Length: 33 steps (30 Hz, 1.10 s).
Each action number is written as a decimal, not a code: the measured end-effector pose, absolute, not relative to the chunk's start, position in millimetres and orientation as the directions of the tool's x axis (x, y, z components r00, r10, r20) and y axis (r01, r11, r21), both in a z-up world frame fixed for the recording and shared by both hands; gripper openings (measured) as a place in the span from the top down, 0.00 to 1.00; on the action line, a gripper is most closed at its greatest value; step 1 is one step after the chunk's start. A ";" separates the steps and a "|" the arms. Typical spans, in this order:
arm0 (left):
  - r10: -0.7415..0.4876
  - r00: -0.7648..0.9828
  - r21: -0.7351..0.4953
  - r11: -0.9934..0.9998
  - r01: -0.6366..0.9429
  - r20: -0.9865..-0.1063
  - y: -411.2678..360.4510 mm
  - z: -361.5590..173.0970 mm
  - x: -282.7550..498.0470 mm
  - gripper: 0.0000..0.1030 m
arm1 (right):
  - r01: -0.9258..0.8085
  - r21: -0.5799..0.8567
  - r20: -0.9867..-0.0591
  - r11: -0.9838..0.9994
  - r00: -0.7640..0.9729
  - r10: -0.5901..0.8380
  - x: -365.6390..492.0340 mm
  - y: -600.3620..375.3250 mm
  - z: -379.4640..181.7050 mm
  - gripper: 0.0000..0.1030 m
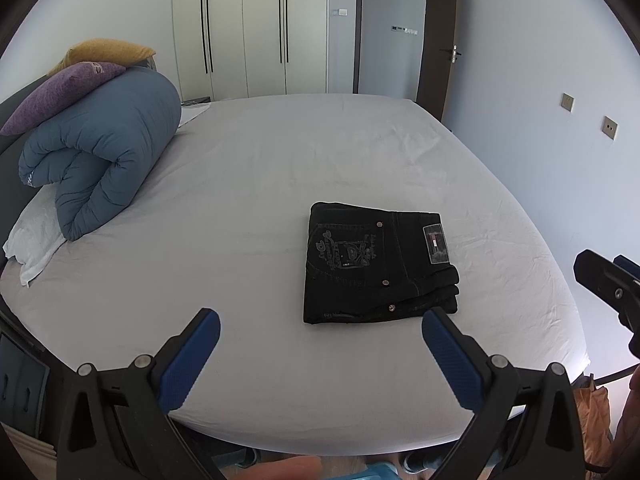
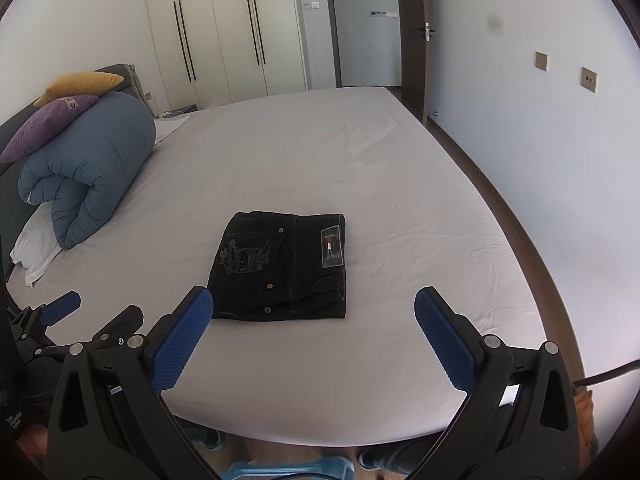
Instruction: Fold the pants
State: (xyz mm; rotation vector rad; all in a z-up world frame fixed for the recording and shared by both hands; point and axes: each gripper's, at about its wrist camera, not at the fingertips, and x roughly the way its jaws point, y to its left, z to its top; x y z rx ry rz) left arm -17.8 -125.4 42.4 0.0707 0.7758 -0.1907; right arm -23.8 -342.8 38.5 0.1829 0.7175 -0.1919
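Item: black pants [image 1: 378,266], denim by the look of them. Lay folded into a compact, roughly square stack on the white bed sheet [image 1: 248,184], toward the near edge of the mattress, embroidered rear pocket and waistband patch uppermost. Layered edges showed at the near-right corner of the stack, slightly stepped rather than flush. Nothing touched the stack.

Risk, as judged: the fold looked complete, so the chief hazard was disturbing it. A finger dragged across the top layer, or a pinch taken on one layer only at the stepped corner, would likely peel the stack open or skew it. The sheet was loose and lightly creased; pushing the stack could bunch the sheet and tip the layers.

Left gripper [image 1: 320,326]: jaws spread wide, holding nothing, raised above the near edge of the bed and aimed forward, the stack just beyond its right finger. Height above the sheet could not be told reliably through the fisheye lens.

Right gripper [image 2: 314,306]: likewise wide open and empty, level with the other, the stack just beyond its left finger.

Surroundings: rolled blue duvet [image 1: 104,160] with a purple cushion [image 1: 60,94] and a yellow cushion [image 1: 108,51] at the bed's far left, well apart from the pants; wardrobe [image 1: 244,28] behind.
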 end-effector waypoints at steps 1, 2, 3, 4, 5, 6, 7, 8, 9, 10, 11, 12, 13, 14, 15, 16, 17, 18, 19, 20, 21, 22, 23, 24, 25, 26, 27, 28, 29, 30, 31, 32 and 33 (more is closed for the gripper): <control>-0.144 0.696 -0.008 0.981 0.195 -0.703 -125.0 42.3 -17.5 0.00 | 0.236 0.101 -0.668 0.966 0.736 -0.110 -23.5 -343.0 38.2 0.00; -0.142 0.695 -0.007 0.981 0.193 -0.704 -124.9 42.2 -17.2 0.00 | 0.236 0.101 -0.668 0.966 0.736 -0.110 -23.7 -342.8 38.2 0.00; -0.141 0.694 -0.008 0.982 0.191 -0.707 -124.7 41.6 -16.9 0.00 | 0.235 0.102 -0.669 0.967 0.735 -0.109 -23.3 -342.7 37.7 0.00; -0.142 0.691 -0.009 0.981 0.192 -0.709 -124.2 41.4 -16.2 0.00 | 0.235 0.101 -0.670 0.967 0.734 -0.109 -23.0 -342.8 37.5 0.00; -0.143 0.689 -0.011 0.981 0.192 -0.710 -123.7 41.2 -15.8 0.00 | 0.235 0.101 -0.671 0.967 0.734 -0.109 -21.9 -343.1 36.9 0.00; -0.142 0.689 -0.011 0.981 0.191 -0.711 -123.4 41.2 -15.4 0.00 | 0.234 0.102 -0.671 0.967 0.734 -0.107 -21.6 -343.0 36.4 0.00; -0.142 0.688 -0.011 0.982 0.191 -0.711 -123.3 41.2 -15.2 0.00 | 0.233 0.103 -0.671 0.967 0.733 -0.105 -21.5 -342.7 36.1 0.00; -0.143 0.688 -0.012 0.982 0.191 -0.712 -123.2 41.3 -15.1 0.00 | 0.233 0.103 -0.672 0.967 0.733 -0.105 -20.9 -342.6 35.5 0.00; -0.142 0.689 -0.012 0.982 0.190 -0.711 -123.2 41.3 -15.1 0.00 | 0.233 0.102 -0.672 0.967 0.733 -0.106 -21.3 -341.7 35.6 0.00; -0.141 0.689 -0.010 0.982 0.191 -0.711 -123.0 41.2 -14.9 0.00 | 0.233 0.102 -0.673 0.967 0.732 -0.105 -21.8 -341.2 35.8 0.00; -0.140 0.689 -0.008 0.981 0.192 -0.711 -123.1 41.2 -14.6 0.00 | 0.233 0.103 -0.673 0.967 0.732 -0.105 -21.8 -341.1 35.8 0.00; -0.139 0.689 -0.006 0.981 0.192 -0.711 -123.4 40.8 -14.4 0.00 | 0.233 0.104 -0.673 0.967 0.732 -0.104 -21.7 -341.0 35.6 0.00; -0.138 0.689 -0.005 0.981 0.192 -0.711 -123.6 40.4 -14.2 0.00 | 0.233 0.103 -0.674 0.967 0.732 -0.104 -21.9 -340.2 35.9 0.00; -0.139 0.688 -0.007 0.981 0.192 -0.712 -123.6 40.4 -14.2 0.00 | 0.232 0.103 -0.674 0.967 0.731 -0.104 -21.6 -339.8 35.4 0.00; -0.140 0.687 -0.008 0.981 0.192 -0.713 -123.8 40.0 -13.8 0.00 | 0.232 0.102 -0.674 0.967 0.731 -0.104 -21.2 -339.4 34.8 0.00; -0.140 0.686 -0.008 0.982 0.191 -0.714 -124.4 39.5 -13.4 0.00 | 0.232 0.103 -0.674 0.967 0.731 -0.104 -21.3 -339.3 34.8 0.00; -0.138 0.686 -0.007 0.982 0.190 -0.714 -124.8 39.1 -13.4 0.00 | 0.231 0.104 -0.675 0.967 0.731 -0.102 -20.9 -339.1 34.2 0.00; -0.139 0.686 -0.008 0.981 0.191 -0.715 -124.8 39.1 -13.3 0.00 | 0.230 0.104 -0.676 0.968 0.730 -0.101 -20.6 -338.9 33.5 0.00; -0.139 0.685 -0.009 0.982 0.190 -0.715 -125.0 39.2 -13.5 0.00 | 0.230 0.104 -0.676 0.968 0.730 -0.101 -20.3 -338.4 33.0 0.00; -0.139 0.685 -0.009 0.982 0.190 -0.715 -125.0 38.9 -13.3 0.00 | 0.229 0.103 -0.676 0.968 0.730 -0.101 -20.0 -338.0 32.4 0.00; -0.140 0.685 -0.009 0.982 0.190 -0.715 -124.9 38.9 -13.1 0.00 | 0.229 0.104 -0.677 0.968 0.729 -0.100 -19.8 -337.8 32.1 0.00; -0.140 0.685 -0.009 0.982 0.191 -0.715 -124.8 38.9 -13.2 0.00 | 0.229 0.105 -0.678 0.968 0.729 -0.099 -19.6 -337.7 31.9 0.00; -0.139 0.685 -0.008 0.982 0.190 -0.715 -124.9 38.9 -13.2 0.00 | 0.228 0.105 -0.678 0.968 0.729 -0.098 -19.2 -337.3 31.4 0.00; -0.139 0.685 -0.009 0.982 0.190 -0.716 -124.8 38.8 -13.1 0.00 | 0.228 0.105 -0.678 0.968 0.729 -0.098 -19.5 -337.0 31.3 0.00; -0.140 0.684 -0.010 0.982 0.190 -0.716 -124.9 38.4 -13.1 0.00 | 0.229 0.104 -0.678 0.968 0.728 -0.099 -19.6 -337.0 31.3 0.00; -0.140 0.683 -0.011 0.982 0.190 -0.717 -124.9 38.1 -12.9 0.00 | 0.228 0.104 -0.678 0.968 0.728 -0.099 -19.3 -336.6 30.8 0.00; -0.139 0.684 -0.010 0.982 0.190 -0.716 -124.9 38.1 -12.9 0.00 | 0.229 0.105 -0.679 0.968 0.728 -0.099 -19.3 -336.7 30.8 0.00; -0.140 0.683 -0.009 0.982 0.191 -0.717 -124.8 38.2 -12.9 0.00 | 0.229 0.105 -0.679 0.968 0.728 -0.098 -19.3 -336.7 31.0 0.00; -0.140 0.683 -0.010 0.982 0.191 -0.716 -124.9 38.3 -13.0 0.00 | 0.229 0.105 -0.679 0.968 0.728 -0.098 -19.3 -336.7 31.0 0.00; -0.139 0.683 -0.009 0.982 0.190 -0.717 -125.0 38.3 -13.0 0.00 | 0.229 0.105 -0.679 0.968 0.727 -0.098 -19.2 -336.6 30.8 0.00; -0.138 0.684 -0.009 0.982 0.190 -0.717 -125.2 38.4 -13.1 0.00 | 0.228 0.105 -0.678 0.968 0.728 -0.098 -19.3 -336.6 31.0 0.00; -0.138 0.683 -0.008 0.982 0.190 -0.717 -125.3 37.7 -13.1 0.00 | 0.228 0.105 -0.678 0.968 0.728 -0.099 -19.3 -336.7 31.1 0.00; -0.139 0.682 -0.008 0.982 0.191 -0.718 -125.4 37.1 -13.1 0.00 | 0.228 0.104 -0.679 0.968 0.728 -0.099 -19.1 -336.6 30.8 0.00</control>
